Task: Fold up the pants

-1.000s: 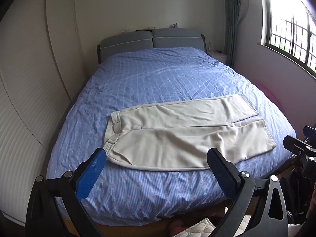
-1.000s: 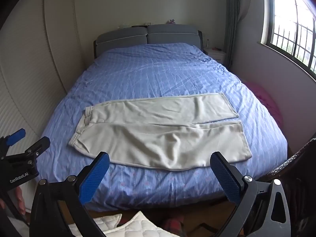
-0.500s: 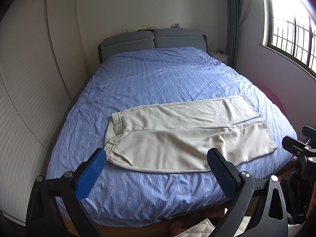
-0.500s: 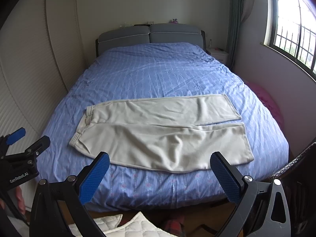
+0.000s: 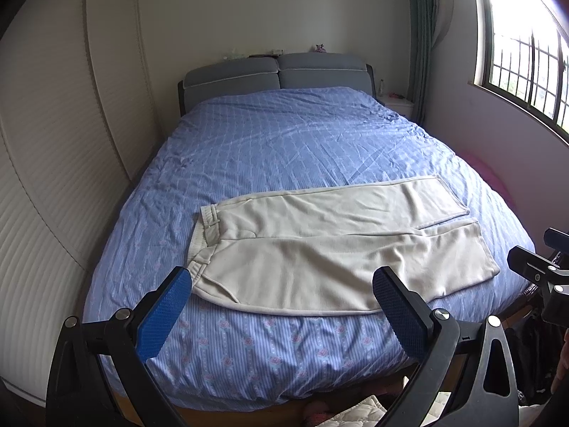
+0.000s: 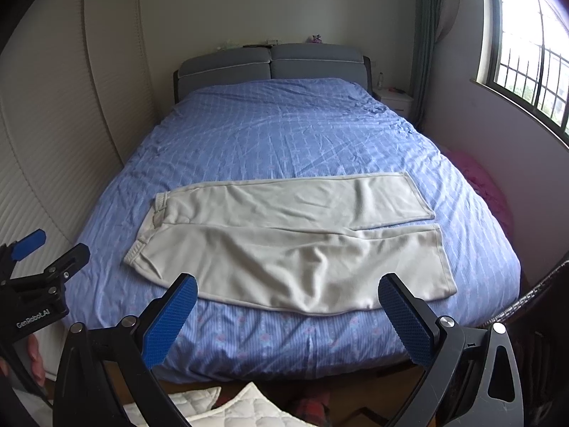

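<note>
Left wrist view, from the foot of the bed (image 5: 291, 149): a pair of cream pants (image 5: 334, 249) lies flat across the near end of the blue bedspread, waistband (image 5: 204, 235) toward the wardrobe side and both leg hems toward the window (image 5: 526, 53), the two legs side by side with a narrow slit of sheet showing between them near the cuffs. Over the past second both cameras have edged a little closer and tilted slightly, so the garment sits marginally larger and lower in frame; the cloth itself has not shifted or been touched. The left gripper (image 5: 284, 306) hangs short of the mattress edge with its blue pads spread wide and nothing between them, and the right gripper (image 6: 288, 309), seen in its own view over the pants' near leg (image 6: 291, 270), is equally wide apart and empty. Each tool also appears at the margin of the other's picture. Folding has therefore not begun, by the look of it; the approach appears aimed at the near edge of the garment, probably to lay one leg over the other.
</note>
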